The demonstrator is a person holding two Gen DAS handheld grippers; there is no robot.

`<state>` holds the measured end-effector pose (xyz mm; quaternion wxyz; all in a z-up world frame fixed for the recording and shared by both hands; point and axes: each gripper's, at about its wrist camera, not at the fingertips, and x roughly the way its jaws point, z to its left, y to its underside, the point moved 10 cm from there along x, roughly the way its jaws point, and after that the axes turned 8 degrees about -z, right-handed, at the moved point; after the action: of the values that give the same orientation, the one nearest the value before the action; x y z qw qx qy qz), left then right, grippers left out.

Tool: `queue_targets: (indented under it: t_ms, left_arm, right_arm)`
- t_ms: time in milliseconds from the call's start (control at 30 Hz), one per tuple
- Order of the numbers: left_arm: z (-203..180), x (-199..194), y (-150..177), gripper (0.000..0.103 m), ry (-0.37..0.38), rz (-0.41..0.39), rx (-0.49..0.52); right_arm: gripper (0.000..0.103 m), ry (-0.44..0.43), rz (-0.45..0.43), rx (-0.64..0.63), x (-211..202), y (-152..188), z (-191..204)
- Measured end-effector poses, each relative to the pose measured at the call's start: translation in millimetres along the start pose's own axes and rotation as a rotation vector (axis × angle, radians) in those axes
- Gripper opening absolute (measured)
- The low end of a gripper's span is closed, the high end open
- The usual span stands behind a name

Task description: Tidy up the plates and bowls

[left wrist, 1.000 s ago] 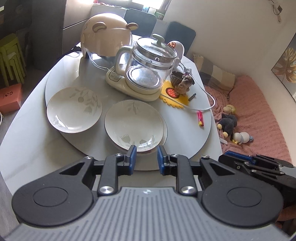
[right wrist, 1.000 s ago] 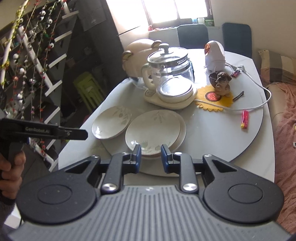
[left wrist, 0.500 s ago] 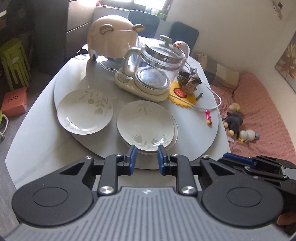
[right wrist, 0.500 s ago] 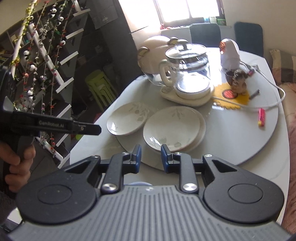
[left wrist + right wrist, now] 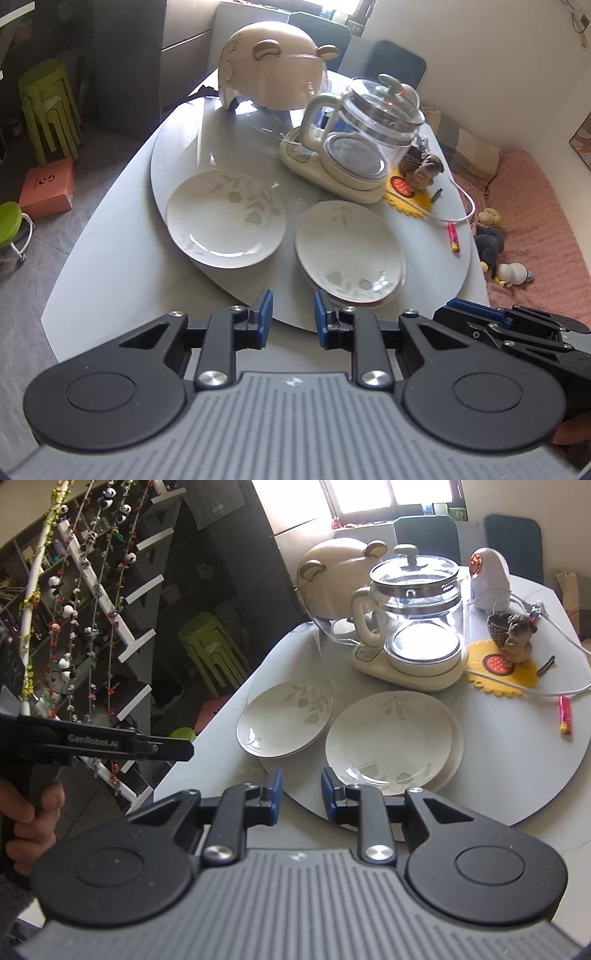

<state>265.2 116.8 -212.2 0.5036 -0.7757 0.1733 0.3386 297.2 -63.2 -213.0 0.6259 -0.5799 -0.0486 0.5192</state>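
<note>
A single white plate with a leaf print (image 5: pixel 226 224) lies on the grey turntable (image 5: pixel 177 155), left of a stack of like plates (image 5: pixel 349 251). Both show in the right wrist view, the single plate (image 5: pixel 284 718) and the stack (image 5: pixel 391 738). My left gripper (image 5: pixel 291 314) is open and empty, held above the table's near edge in front of the plates. My right gripper (image 5: pixel 298 790) is open and empty, near the stack's front rim. The right gripper shows in the left wrist view (image 5: pixel 517 328), the left gripper in the right wrist view (image 5: pixel 110 744).
A glass kettle on a cream base (image 5: pixel 354 147), a bear-eared dome cover (image 5: pixel 273 66), a yellow mat with a figurine (image 5: pixel 417 177), a cable and a red pen (image 5: pixel 453 242) stand behind the plates. Green stools (image 5: pixel 48 107) and an orange box are on the floor left.
Both grippers have shifted left and nearer the table; the plates now sit larger and more to the right in view. Jaws are unchanged and nothing was grasped.
</note>
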Motion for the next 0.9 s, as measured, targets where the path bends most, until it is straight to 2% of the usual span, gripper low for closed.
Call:
queue_targets:
  t_ms: [433,667,800,900]
  left_arm:
    - [71,47,-23,0.027,0.051,0.069,-0.043]
    - [120,77,-41,0.027,0.024,0.092,-0.032]
    - [146,94,-51,0.027,0.024,0.103,-0.032]
    - [158,108,-58,0.035,0.043,0.113,-0.028]
  right_arm:
    - [0.027,0.085,0.072,0.022,52,3,35]
    - [0.028,0.132,0.093,0.067,93,1,46]
    - [0.029,0.128,0.088,0.103,115,-3,56]
    - [0.046,0.155,0.075,0.11,128,-6,62]
